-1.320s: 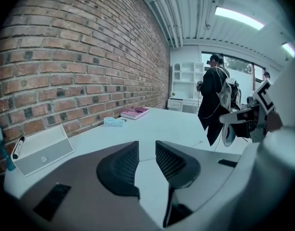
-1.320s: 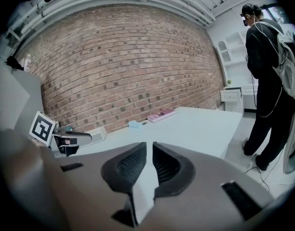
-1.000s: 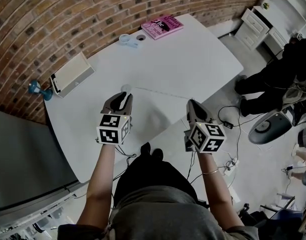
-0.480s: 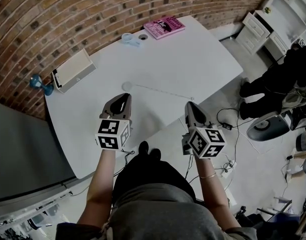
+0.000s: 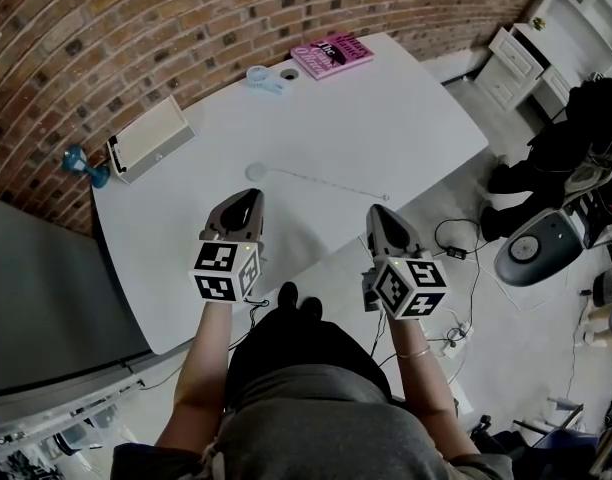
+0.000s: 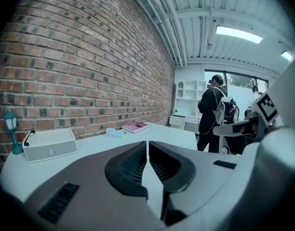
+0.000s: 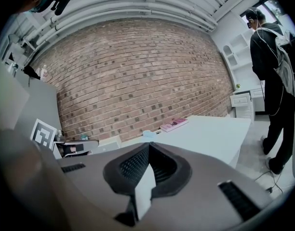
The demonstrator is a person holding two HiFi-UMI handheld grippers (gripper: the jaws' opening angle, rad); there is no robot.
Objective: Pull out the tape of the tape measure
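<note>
The tape measure [image 5: 254, 172] is a small round white case lying on the white table [image 5: 386, 118]. Its thin tape [image 5: 326, 186] runs out to the right and ends near the table's front edge. My left gripper [image 5: 248, 197] hovers just short of the case, shut and empty. My right gripper [image 5: 376, 212] hangs off the table's front edge below the tape's end, also shut and empty. In the left gripper view the jaws [image 6: 147, 143] meet with nothing between them. The right gripper view shows the same for its jaws [image 7: 148, 146]. Neither gripper view shows the tape measure.
A pink book [image 5: 331, 54] and a light blue item [image 5: 264, 78] lie at the table's far side by the brick wall. A white box [image 5: 151, 138] and a teal figure [image 5: 84, 166] stand at the left. A person [image 5: 576, 128] stands at the right, with cables [image 5: 456, 250] on the floor.
Both grippers have drawn back toward me. The left one has left the case, the right one has left the tape's end. The tape measure stays on the table with its tape out.
</note>
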